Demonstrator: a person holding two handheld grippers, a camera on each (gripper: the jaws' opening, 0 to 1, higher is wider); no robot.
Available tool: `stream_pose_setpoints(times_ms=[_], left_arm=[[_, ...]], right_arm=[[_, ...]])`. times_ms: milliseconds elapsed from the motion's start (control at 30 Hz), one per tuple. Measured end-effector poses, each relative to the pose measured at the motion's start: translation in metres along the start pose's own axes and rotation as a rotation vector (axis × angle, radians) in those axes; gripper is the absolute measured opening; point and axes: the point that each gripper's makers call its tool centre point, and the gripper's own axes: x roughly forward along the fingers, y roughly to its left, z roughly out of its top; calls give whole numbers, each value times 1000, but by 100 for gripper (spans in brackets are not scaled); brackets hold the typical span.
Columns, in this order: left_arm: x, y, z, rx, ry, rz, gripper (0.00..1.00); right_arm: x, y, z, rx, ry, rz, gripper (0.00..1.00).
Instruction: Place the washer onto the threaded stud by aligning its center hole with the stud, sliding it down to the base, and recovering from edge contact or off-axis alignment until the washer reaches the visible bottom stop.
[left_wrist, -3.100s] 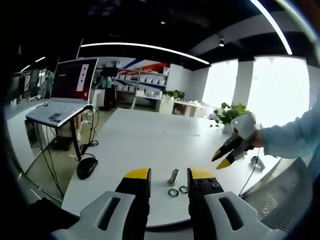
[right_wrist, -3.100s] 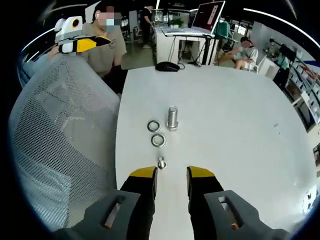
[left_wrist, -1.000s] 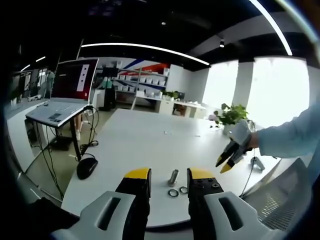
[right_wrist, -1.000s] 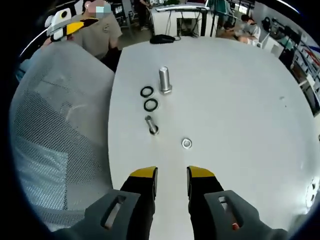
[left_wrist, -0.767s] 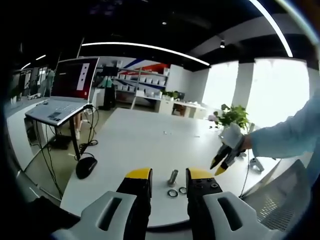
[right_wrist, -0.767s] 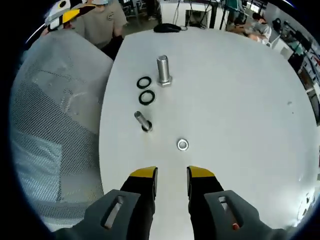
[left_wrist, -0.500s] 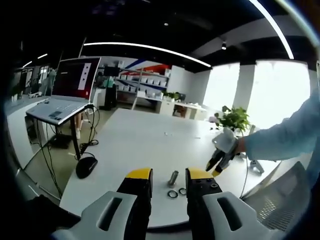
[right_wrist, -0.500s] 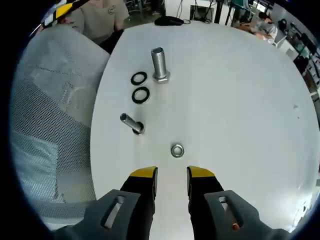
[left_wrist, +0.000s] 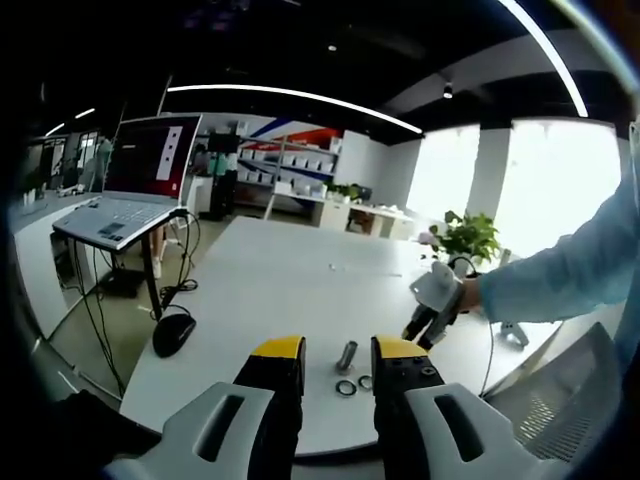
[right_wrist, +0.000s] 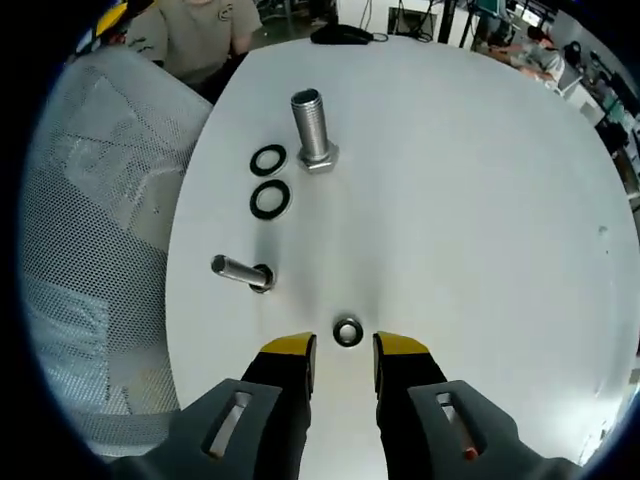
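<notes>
**Washer lay flat between the right gripper's open tips**

Washer (right_wrist: 347, 331), a small bright metal ring with a dark centre hole, lay flat on the white table (right_wrist: 470, 200), just ahead of the right gripper (right_wrist: 344, 349), whose jaws stood apart and held nothing. Farther off stood the threaded stud (right_wrist: 311, 130), upright on its hex base, with two dark rings (right_wrist: 268, 160) just beside it and a smaller bolt (right_wrist: 240, 270) lying on its side. A mesh chair (right_wrist: 90, 220) bordered the table edge.

The left gripper view showed the left gripper (left_wrist: 338, 352) open and empty, the stud (left_wrist: 347, 354) beyond it, plus a laptop (left_wrist: 135, 180) and a mouse (left_wrist: 174, 333).
</notes>
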Motion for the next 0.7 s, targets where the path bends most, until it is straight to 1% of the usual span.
stream_pose_setpoints(times_ms=[233, 367, 467, 533, 600, 700], left_arm=[[0, 0, 0, 1, -1, 0, 24], [0, 0, 0, 0, -3, 1, 24], [0, 0, 1, -1, -4, 1, 24], [0, 0, 0, -2, -3, 1, 24], [0, 0, 0, -2, -2, 1, 24], [0, 0, 0, -1, 0, 1, 24]], right_arm=[[3, 0, 2, -1, 3, 4, 24], [4, -3, 2, -8, -3, -2, 21], [3, -4, 1, -50, 0, -32, 18], [4, -4, 2, -35, -1, -30, 18], [4, -5, 3, -11, -14, -40, 16], [4, -5, 3, -11, -28, -43, 14]])
